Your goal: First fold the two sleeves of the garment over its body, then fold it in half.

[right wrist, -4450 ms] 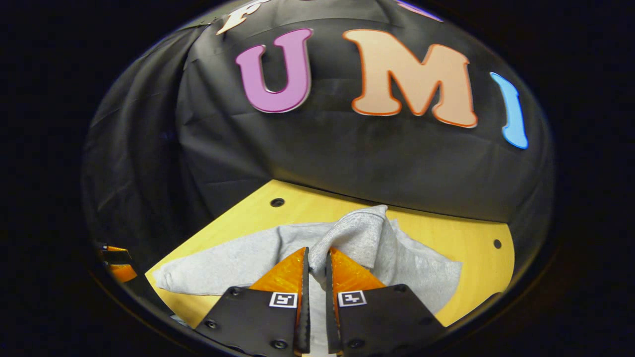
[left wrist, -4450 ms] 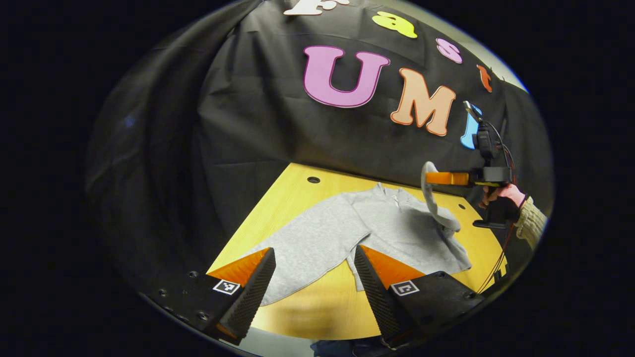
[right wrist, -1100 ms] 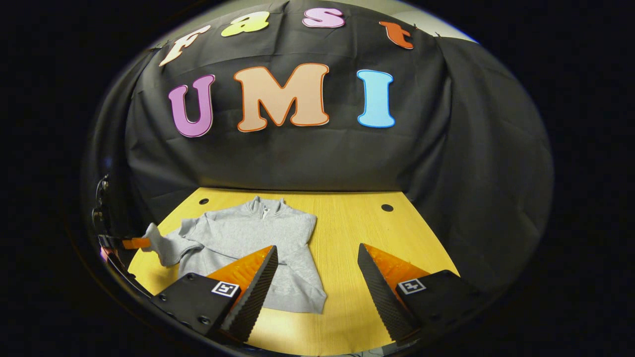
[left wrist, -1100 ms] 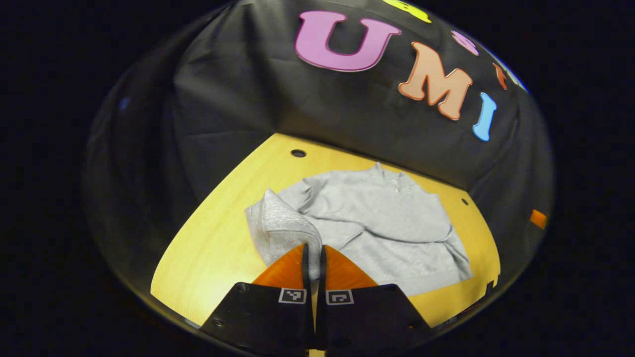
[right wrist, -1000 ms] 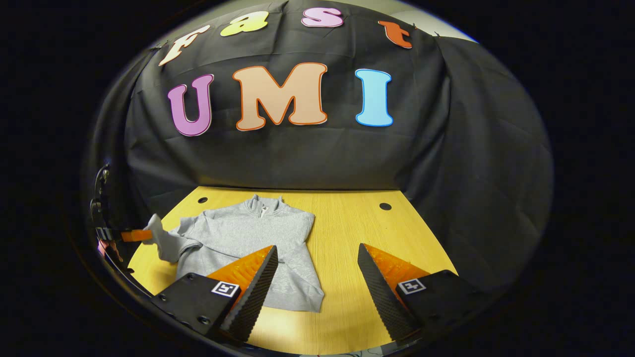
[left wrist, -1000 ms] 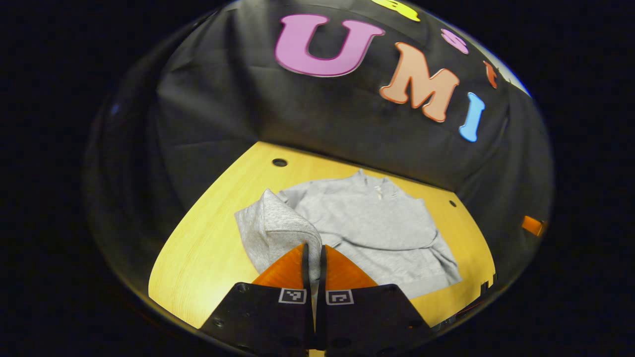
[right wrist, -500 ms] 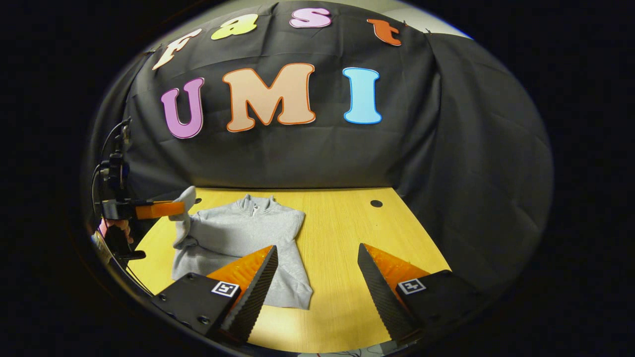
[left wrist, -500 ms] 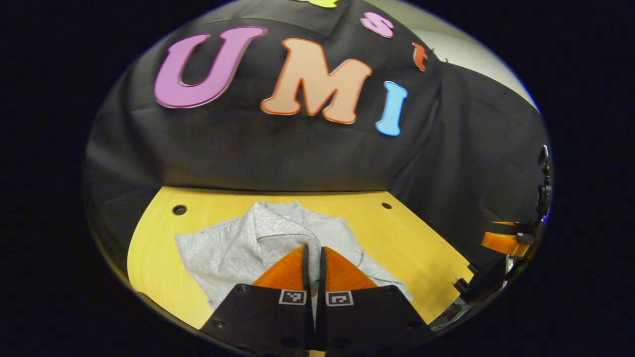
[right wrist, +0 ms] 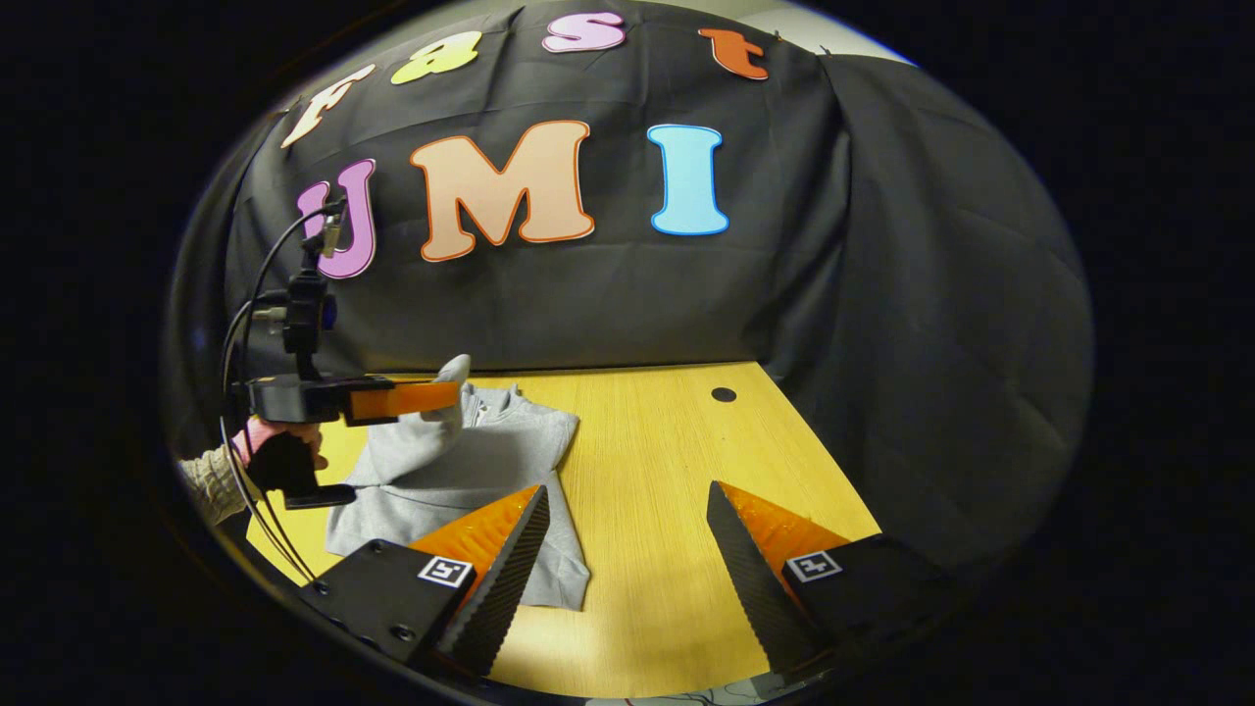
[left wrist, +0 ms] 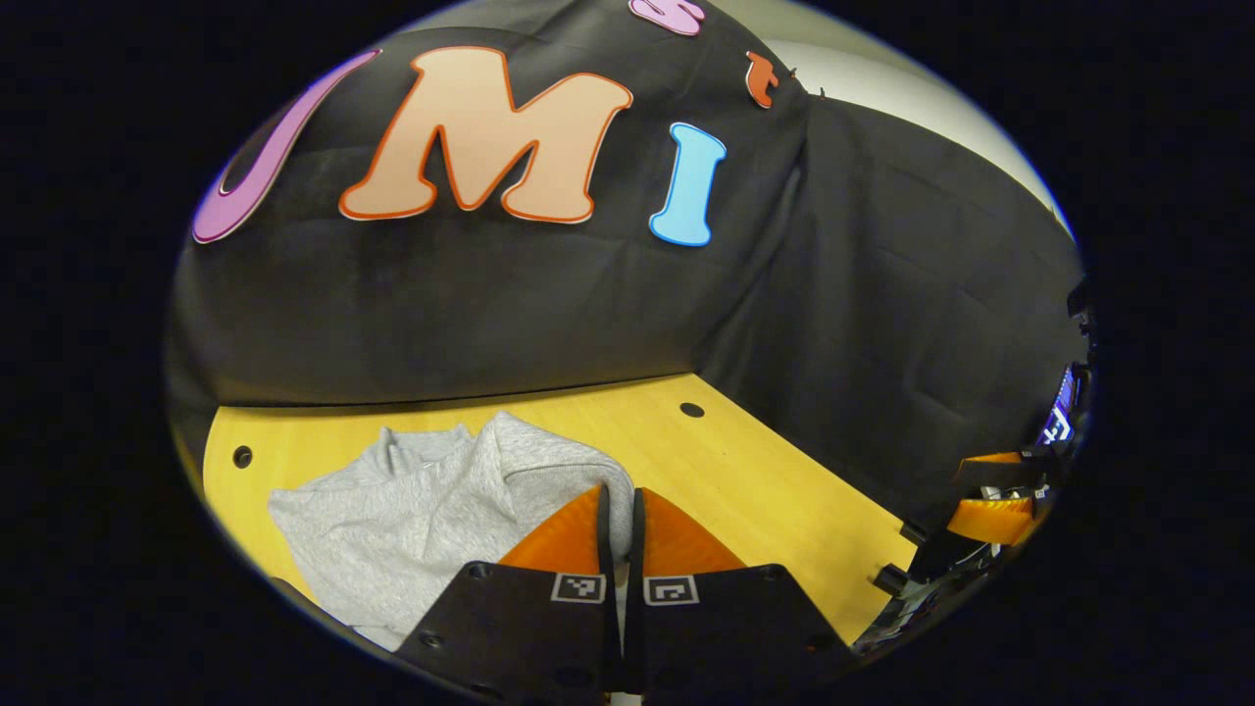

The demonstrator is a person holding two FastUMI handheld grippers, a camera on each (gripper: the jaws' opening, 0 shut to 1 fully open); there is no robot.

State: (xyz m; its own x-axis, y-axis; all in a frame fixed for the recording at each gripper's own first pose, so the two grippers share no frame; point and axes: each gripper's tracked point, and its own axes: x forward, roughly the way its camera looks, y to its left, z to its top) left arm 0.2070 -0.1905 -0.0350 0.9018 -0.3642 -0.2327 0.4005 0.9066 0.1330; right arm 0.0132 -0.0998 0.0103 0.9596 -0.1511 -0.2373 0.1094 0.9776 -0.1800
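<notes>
A grey sweatshirt (right wrist: 490, 461) lies on the yellow wooden table (right wrist: 647, 549), collar toward the booth wall. Its right sleeve lies folded over the body. My left gripper (left wrist: 618, 500) is shut on the cuff of the left sleeve (left wrist: 549, 461), which drapes down from it above the body (left wrist: 392, 529). In the right gripper view that gripper (right wrist: 446, 397) hangs over the sweatshirt, held by a hand (right wrist: 279, 456), with the sleeve (right wrist: 422, 441) lifted in it. My right gripper (right wrist: 627, 510) stands open at the table's near side, right of the garment, with nothing between its fingers.
Small round holes (right wrist: 724, 394) mark the table near the back edge. The black cloth wall closes the back and right side. Bare tabletop lies to the right of the sweatshirt. My right gripper (left wrist: 995, 495) shows at the far right edge of the left gripper view.
My left gripper has carried the left sleeve up and rightward over the body. The right gripper let go of the right sleeve earlier and now stays open and still.
</notes>
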